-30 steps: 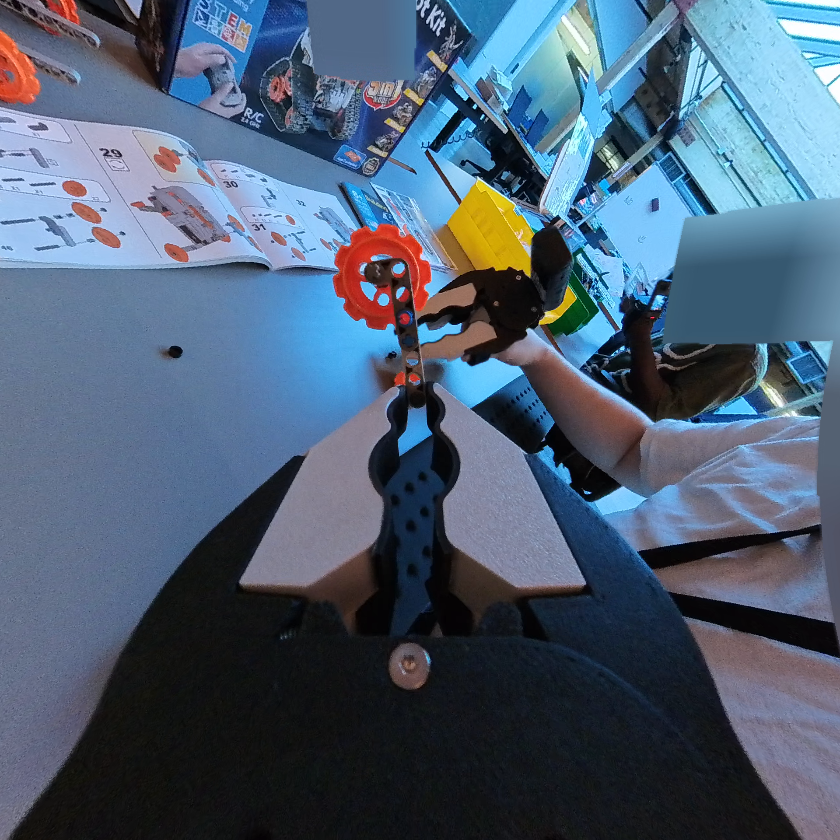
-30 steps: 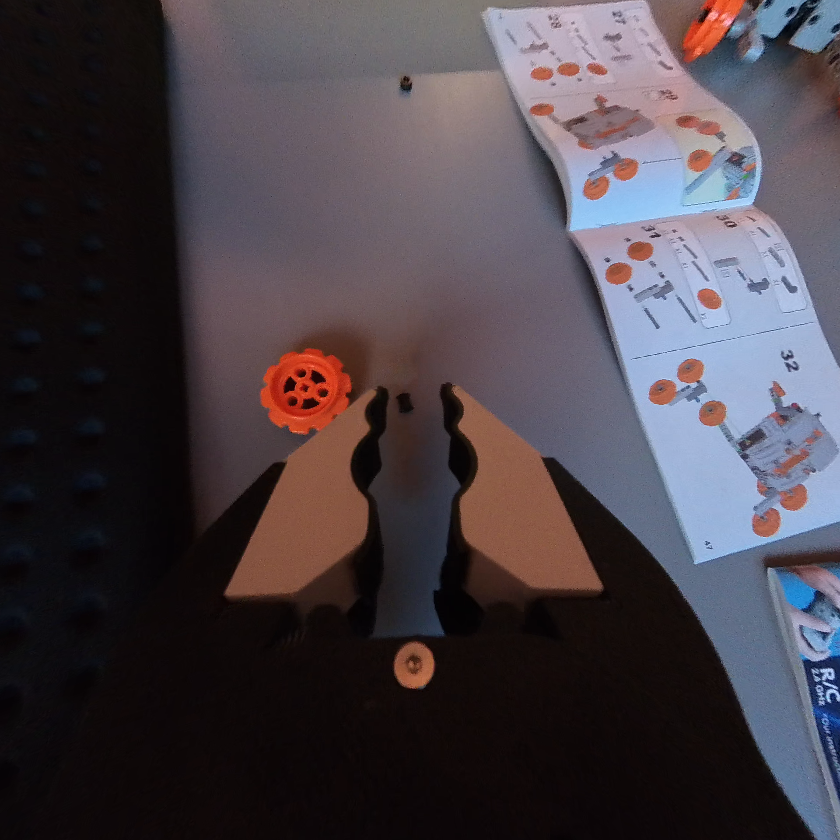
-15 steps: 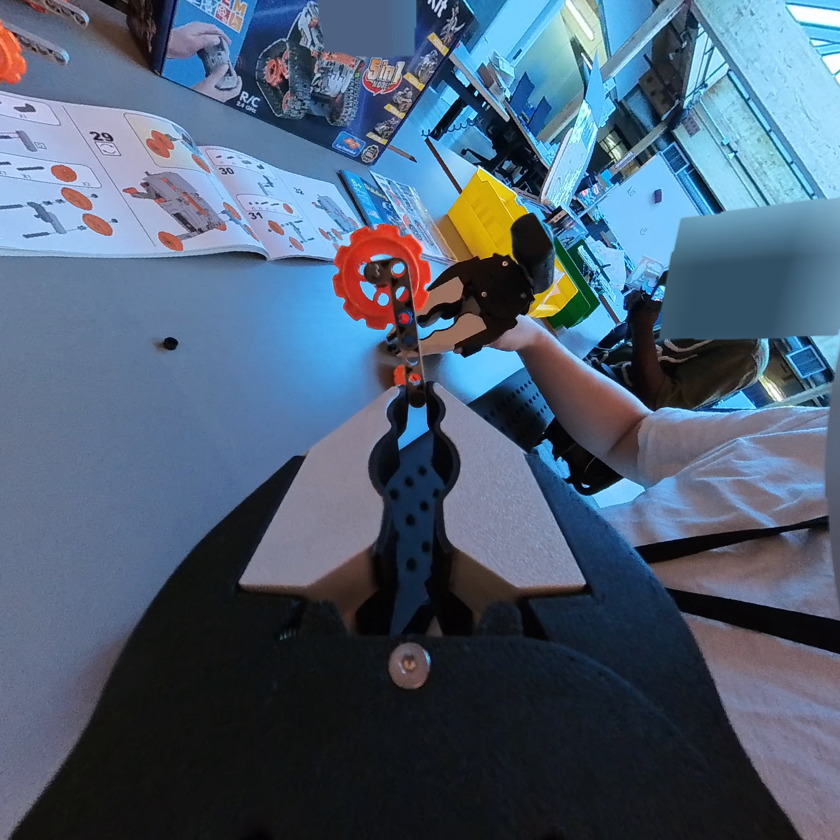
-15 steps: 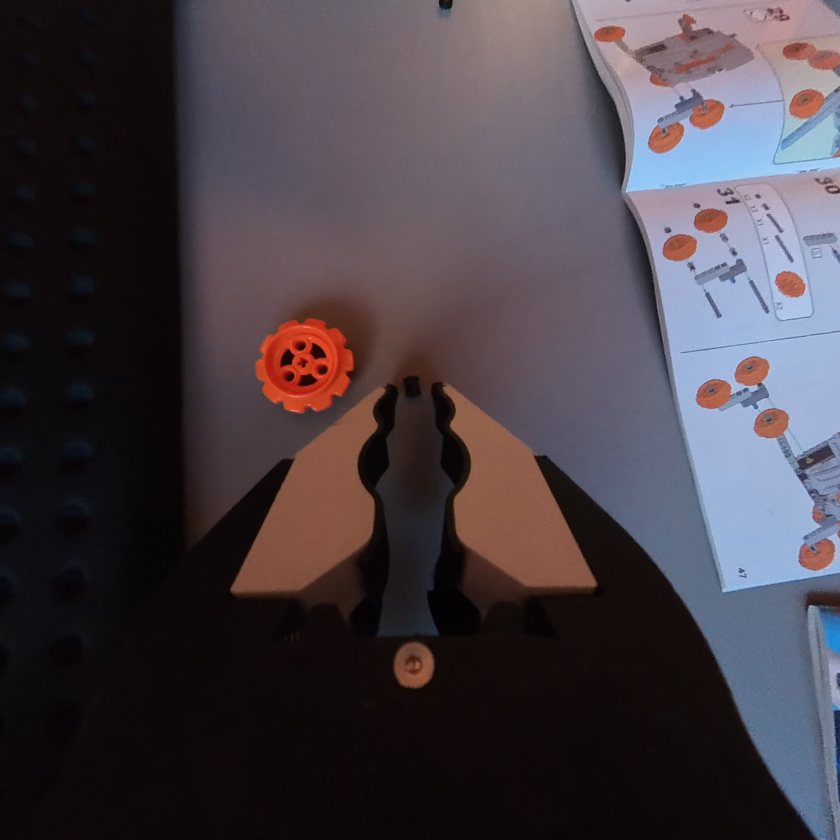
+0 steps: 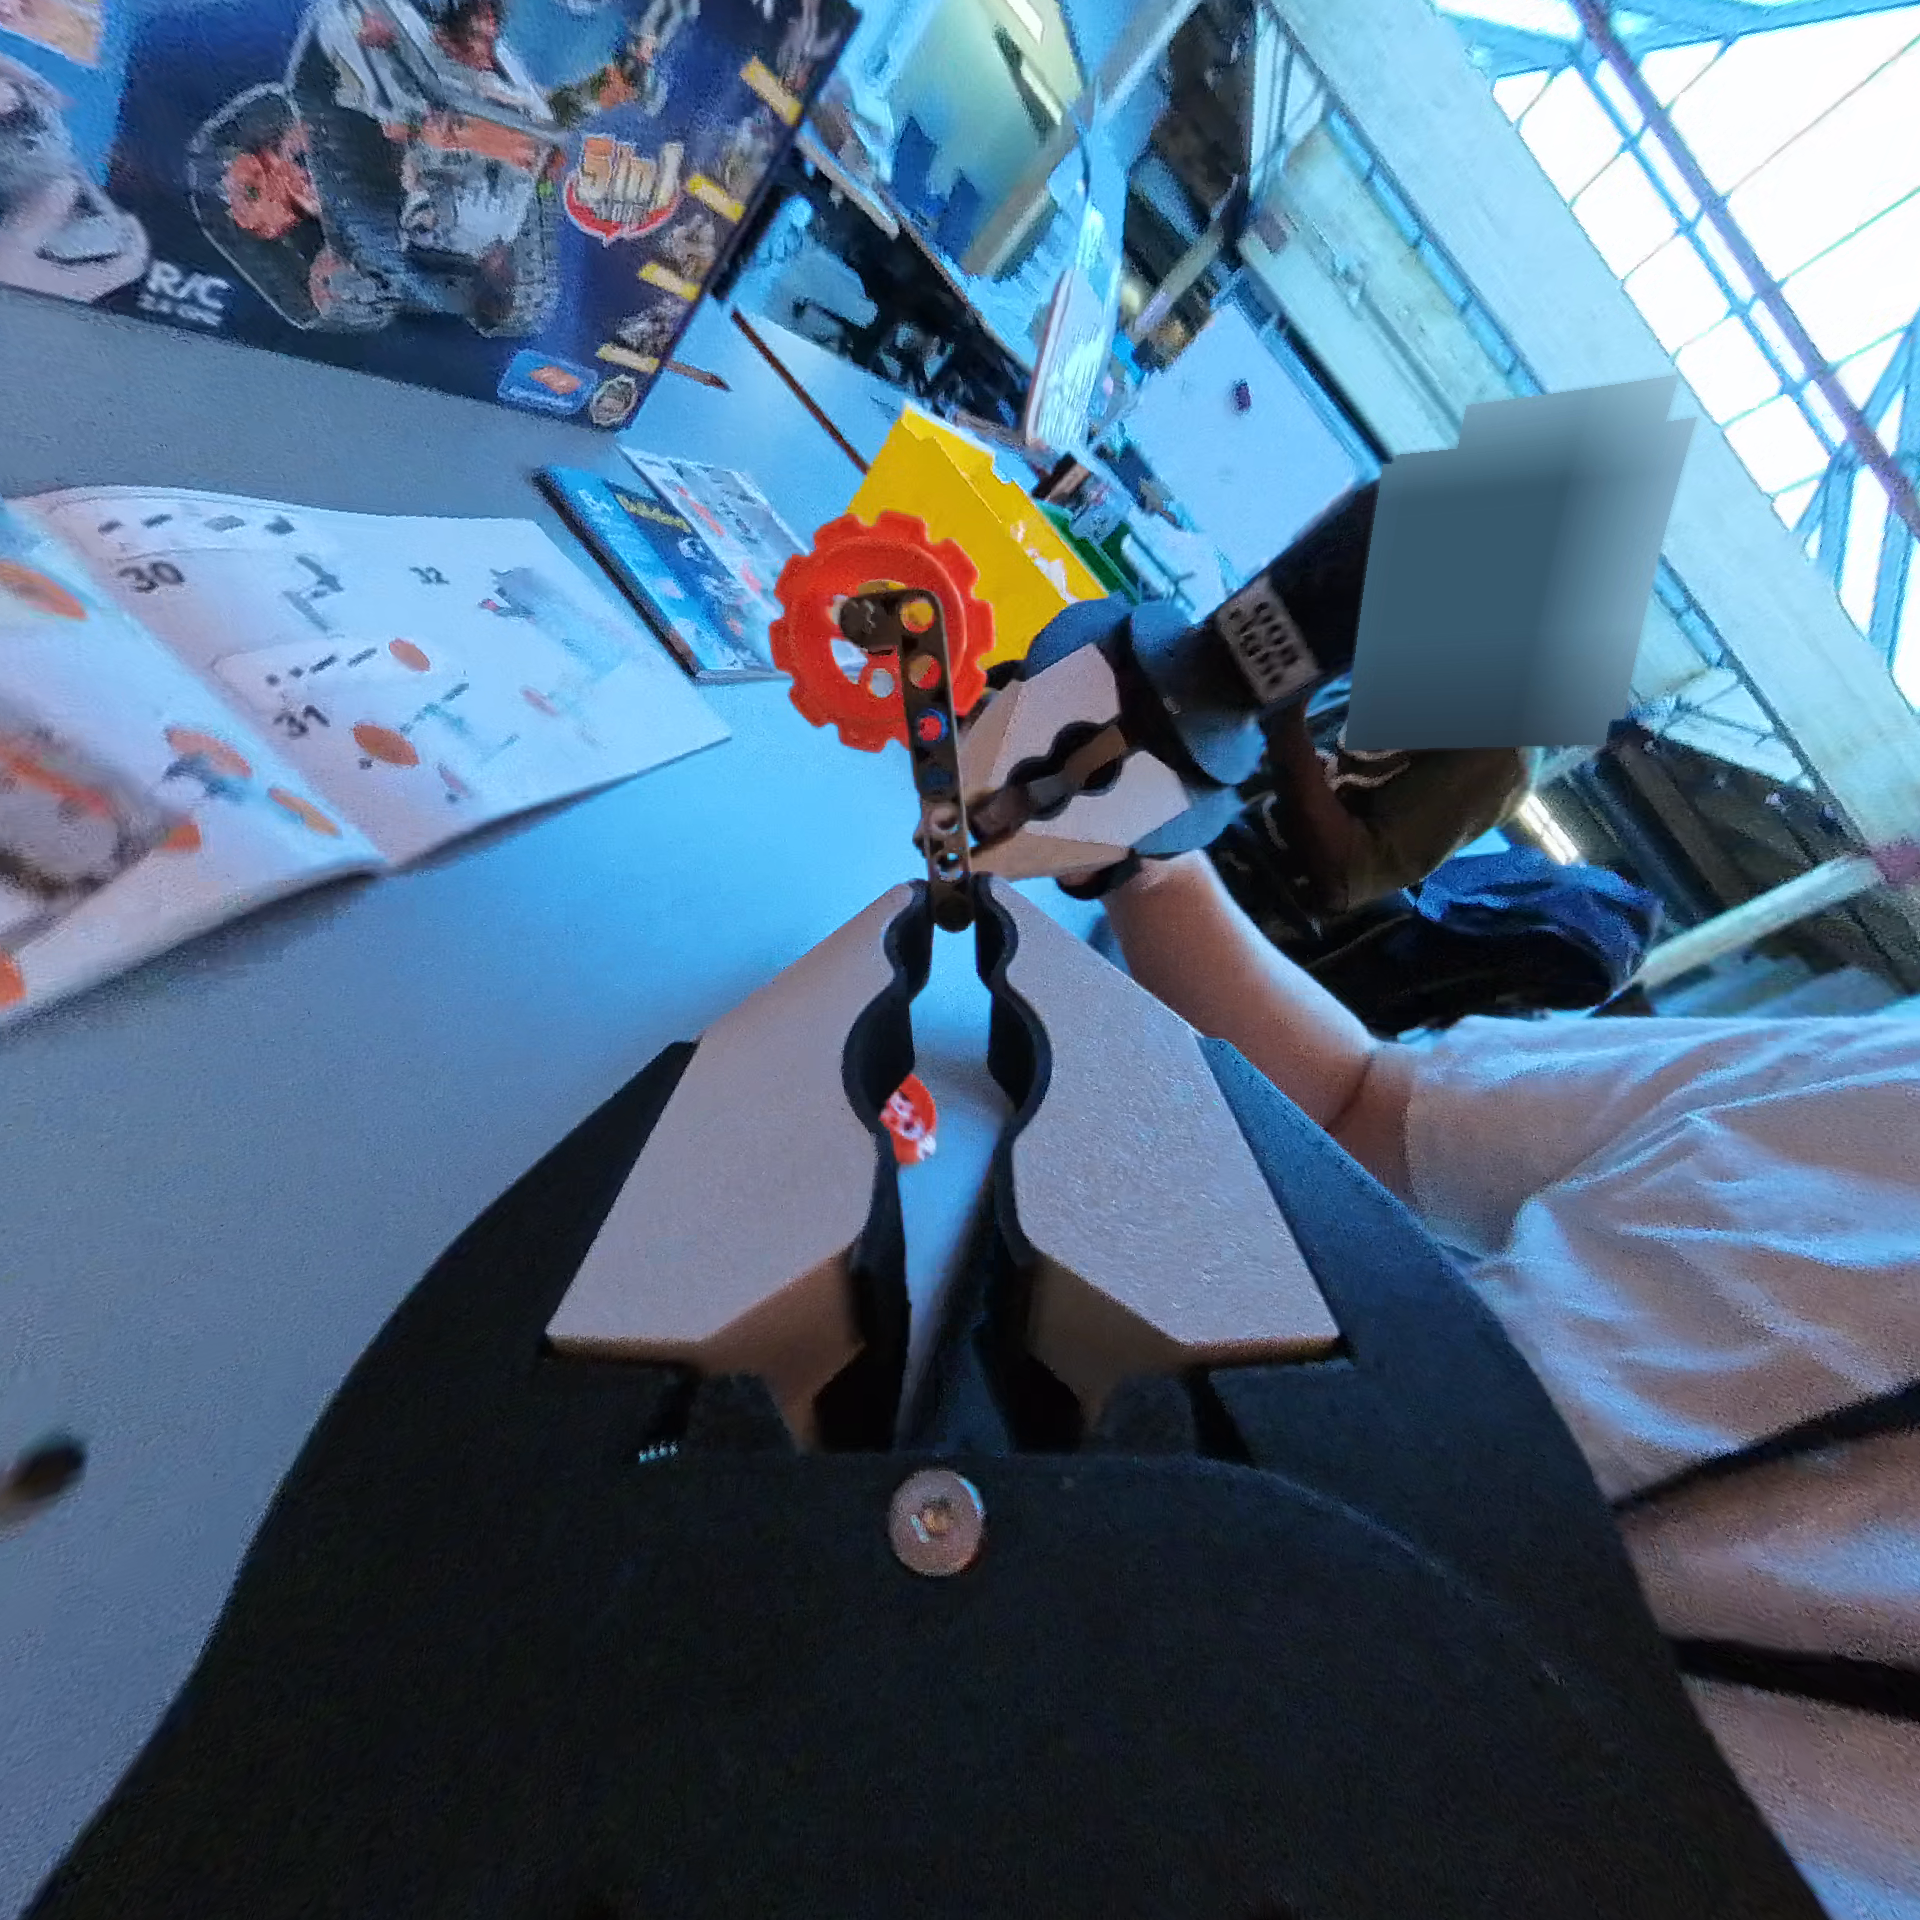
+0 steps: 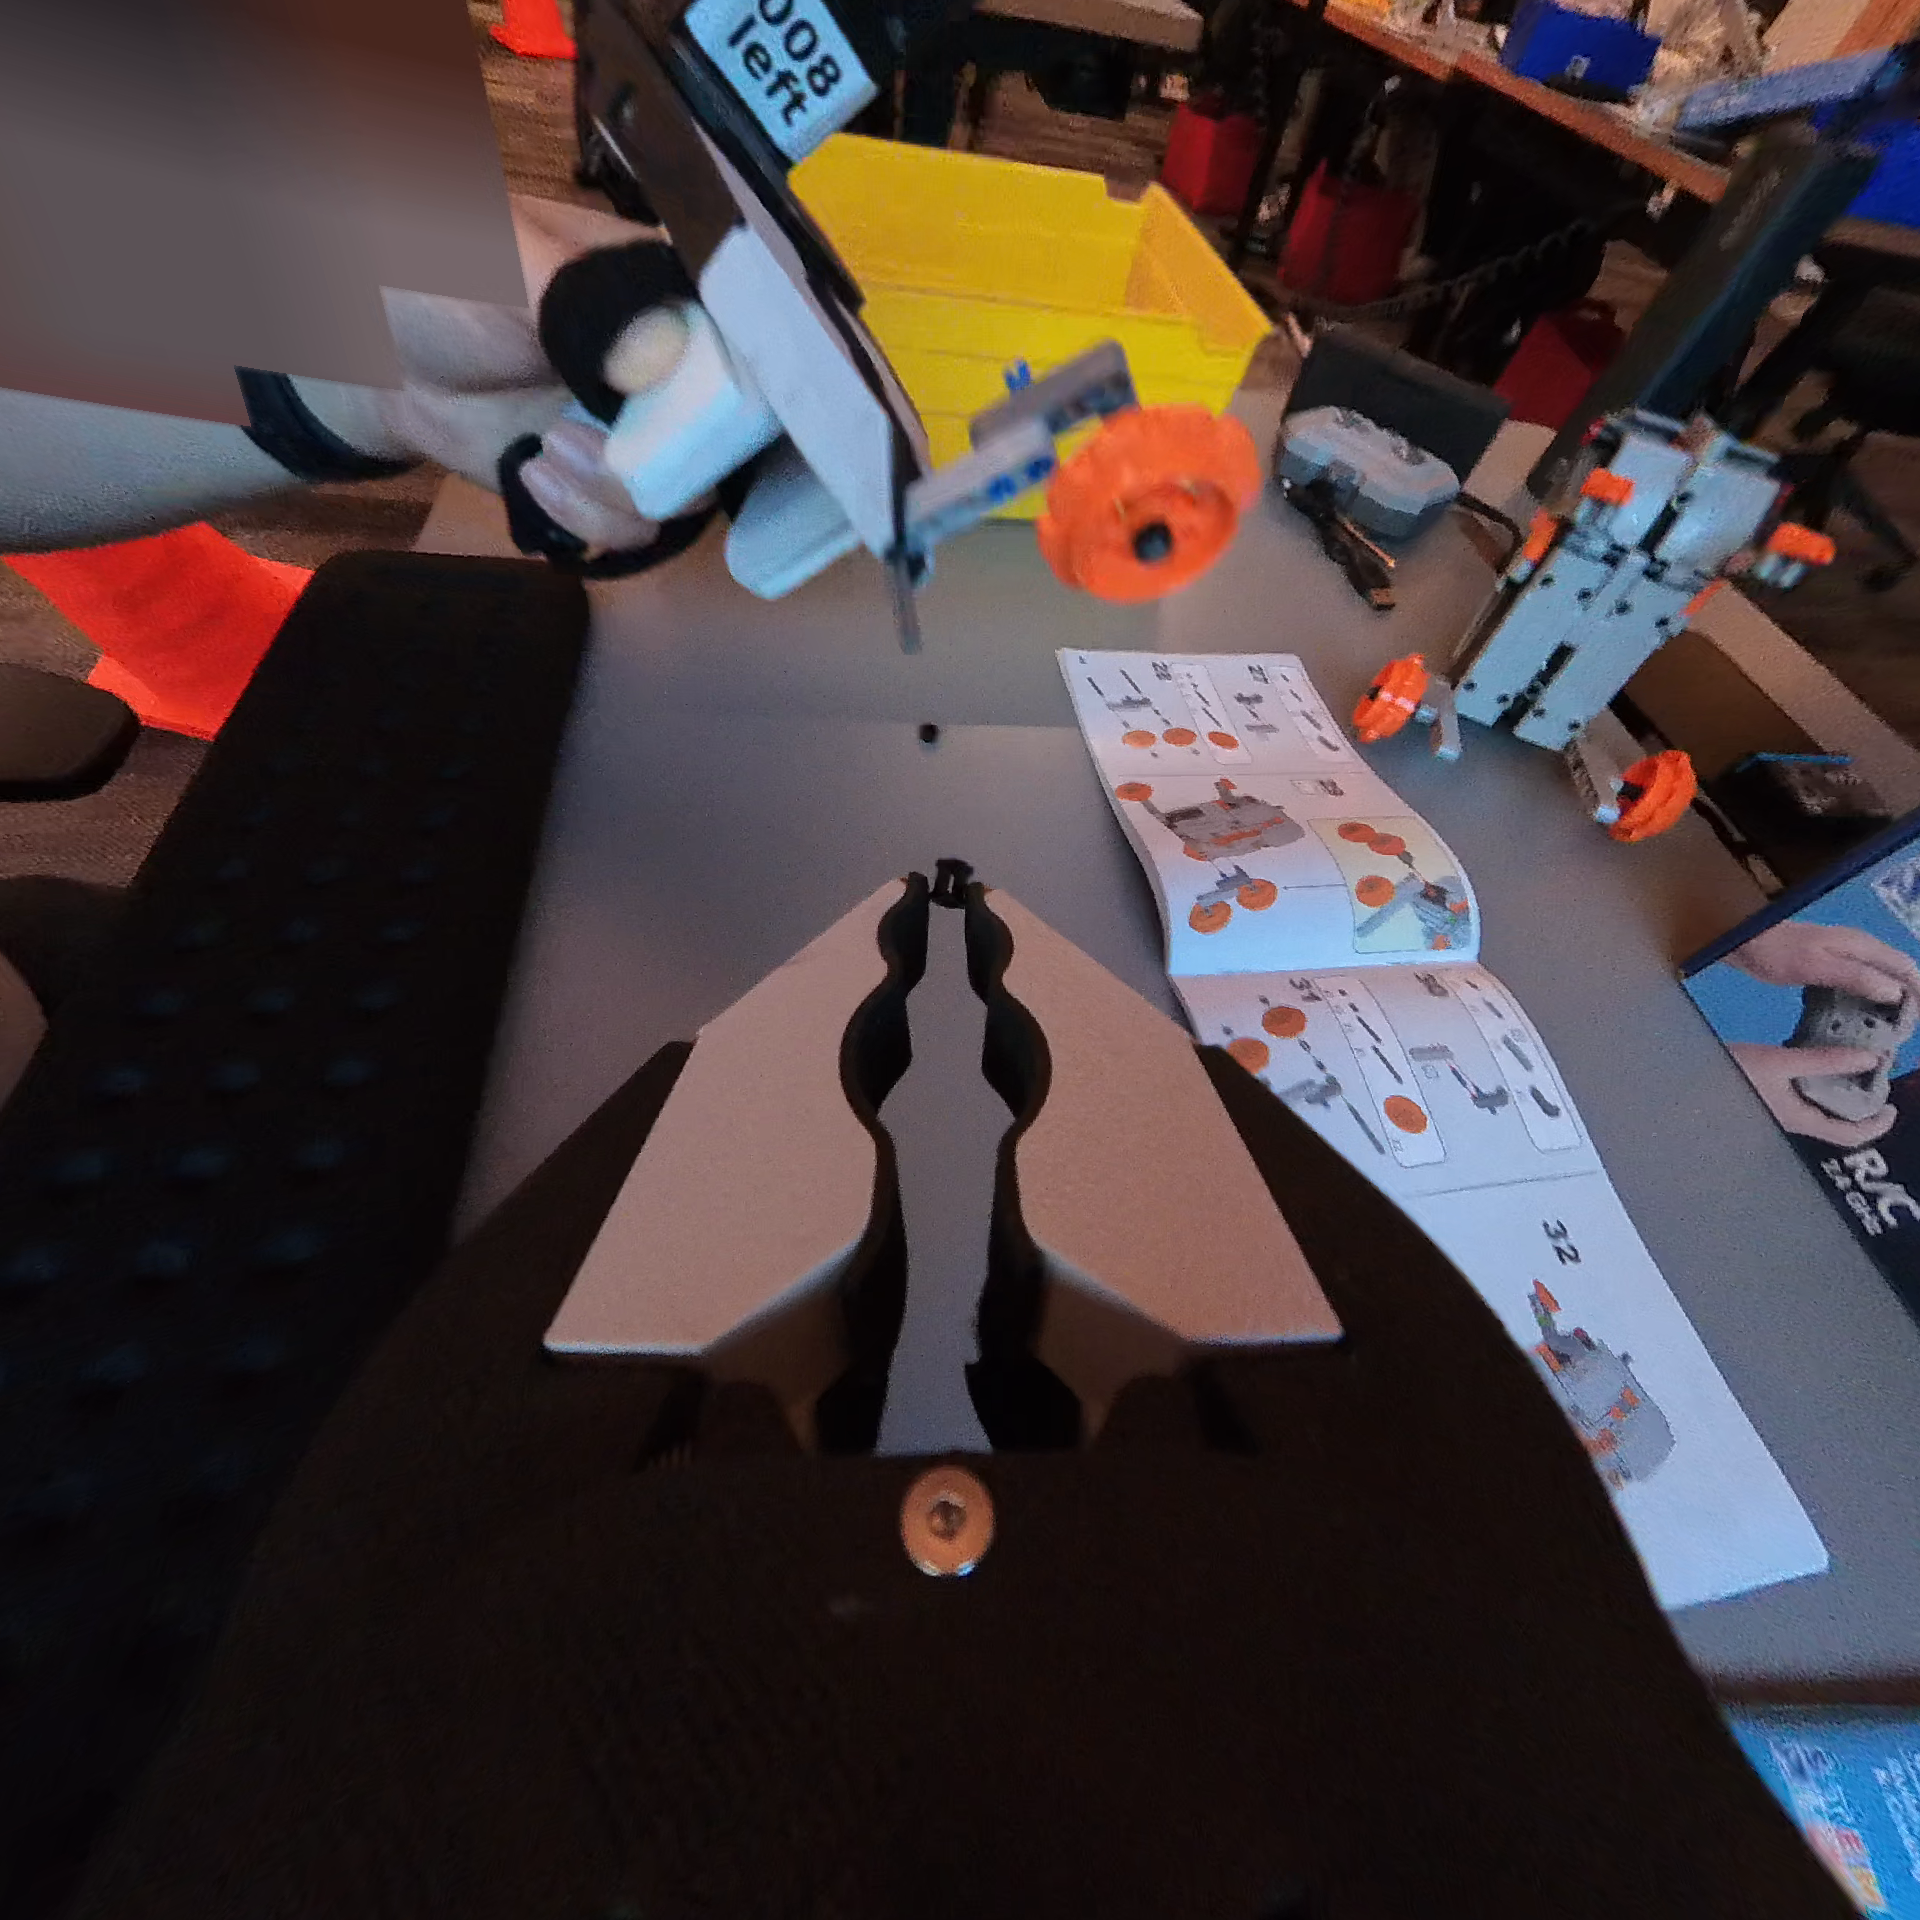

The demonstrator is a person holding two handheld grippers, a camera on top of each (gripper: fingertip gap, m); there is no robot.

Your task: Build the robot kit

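Closest to me, the right gripper has its fingers pinched narrow on a tiny black pin, held clear above the desk, toward its near edge. The left gripper has its fingers clamped on the lower end of a dark beam, which stands up from the tips. An orange wheel is already fixed at the beam's top. The holes below it look empty, and the pin is in none of them.

In the left view the right gripper's tips sit just beside the beam's lower holes; I cannot tell whether they touch. Farther out a booklet lies open along the desk's right side. A second pin lies mid-desk, and a grey model and a yellow bin are at the far edge.

A second ago my right fingers were half open, low over this pin on the desk beside a loose wheel. Since then they have closed, lifted it and swung up toward the beam. The left grip has not changed.
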